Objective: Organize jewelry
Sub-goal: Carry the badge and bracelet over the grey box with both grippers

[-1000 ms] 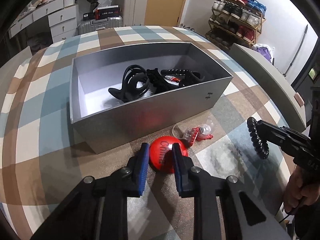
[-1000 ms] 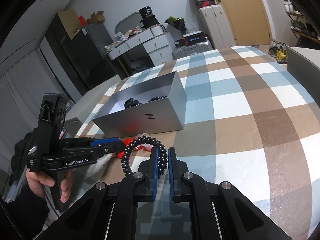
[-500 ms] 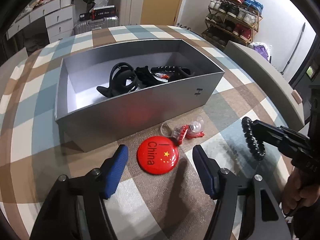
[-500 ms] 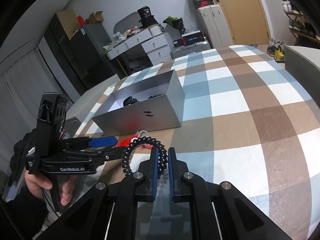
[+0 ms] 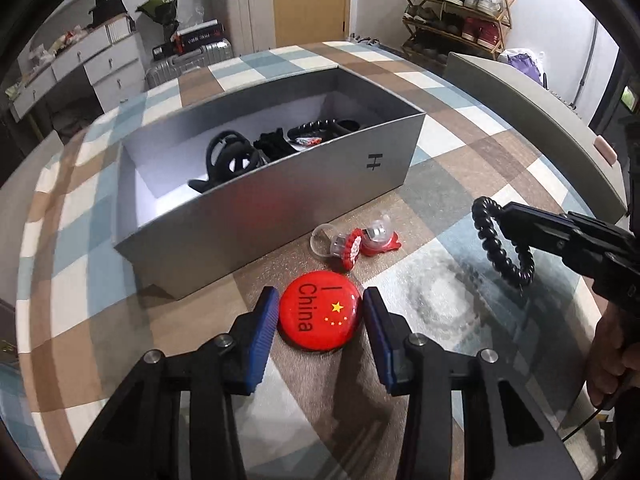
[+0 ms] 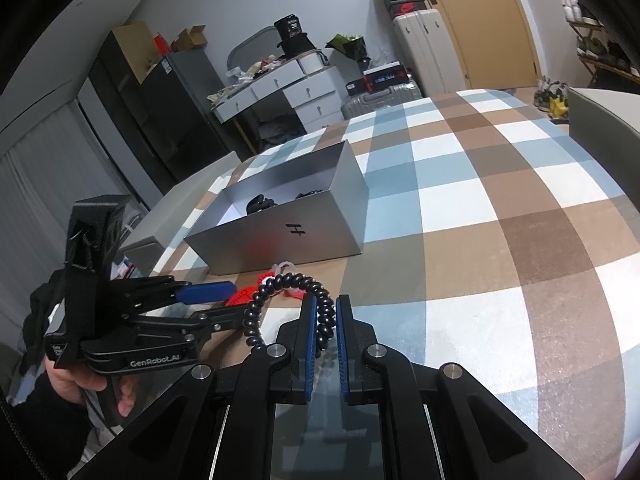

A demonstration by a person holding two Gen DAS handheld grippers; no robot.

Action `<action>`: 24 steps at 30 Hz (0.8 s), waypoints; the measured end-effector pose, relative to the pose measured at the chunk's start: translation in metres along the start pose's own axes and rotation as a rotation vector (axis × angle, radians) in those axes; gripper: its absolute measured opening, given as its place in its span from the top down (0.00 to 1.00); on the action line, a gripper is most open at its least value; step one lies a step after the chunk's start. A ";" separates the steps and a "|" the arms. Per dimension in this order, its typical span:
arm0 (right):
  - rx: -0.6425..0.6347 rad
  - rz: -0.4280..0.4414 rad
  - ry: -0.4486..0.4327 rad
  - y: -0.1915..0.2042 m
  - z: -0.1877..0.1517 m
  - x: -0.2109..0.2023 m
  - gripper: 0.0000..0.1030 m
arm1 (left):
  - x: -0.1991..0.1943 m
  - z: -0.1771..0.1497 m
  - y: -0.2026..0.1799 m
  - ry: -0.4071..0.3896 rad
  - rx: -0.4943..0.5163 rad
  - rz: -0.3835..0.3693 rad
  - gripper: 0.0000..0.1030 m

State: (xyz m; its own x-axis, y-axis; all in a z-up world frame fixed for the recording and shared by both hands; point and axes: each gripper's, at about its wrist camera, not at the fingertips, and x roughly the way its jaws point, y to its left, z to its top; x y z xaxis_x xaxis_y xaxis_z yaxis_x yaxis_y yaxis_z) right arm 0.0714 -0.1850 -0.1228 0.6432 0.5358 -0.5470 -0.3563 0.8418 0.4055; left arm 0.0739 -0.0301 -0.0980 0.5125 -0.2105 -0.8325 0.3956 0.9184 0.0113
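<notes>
The red badge (image 5: 320,310) lies flat on the checked cloth (image 5: 448,168), just near of the grey box (image 5: 280,216), and your left gripper (image 5: 320,312) sits low around it with its tongs apart, one blue pad (image 5: 262,332) on each side; whether either pad touches the rim cannot be told. Your right gripper (image 6: 323,320) has its tongs clamped on a black bead bracelet (image 6: 288,292), which hangs off the cloth to the right of the badge, its loop (image 5: 500,244) arching up and to the left of the pads. Between badge and box lie two small red and clear ring-like pieces (image 5: 356,240), touching each other. The box stands open, with black hair clips and bands (image 5: 256,152) gathered toward its right half. Beyond the cloth, far, stand a white dresser (image 5: 80,68), suitcases (image 5: 244,12) and a shoe rack (image 5: 456,4).
</notes>
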 end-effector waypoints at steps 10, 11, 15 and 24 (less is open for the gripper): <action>-0.039 0.009 -0.025 0.008 0.000 -0.002 0.91 | -0.045 -0.002 -0.001 -0.127 -0.009 0.026 0.64; -0.047 0.002 -0.023 0.010 0.000 -0.002 0.91 | -0.051 -0.001 0.000 -0.158 -0.021 0.017 0.64; -0.060 0.021 -0.036 0.019 0.008 -0.006 0.91 | -0.077 0.001 0.006 -0.259 -0.048 0.002 0.64; -0.181 0.058 -0.106 0.062 0.054 -0.009 0.91 | -0.086 0.021 0.040 -0.295 -0.146 -0.059 0.64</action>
State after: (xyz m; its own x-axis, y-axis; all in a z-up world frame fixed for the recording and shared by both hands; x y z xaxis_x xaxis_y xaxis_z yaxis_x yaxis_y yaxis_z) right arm 0.0801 -0.1410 -0.0527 0.6821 0.5818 -0.4430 -0.5047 0.8129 0.2905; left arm 0.0619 0.0173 -0.0145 0.6990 -0.3330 -0.6329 0.3289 0.9355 -0.1290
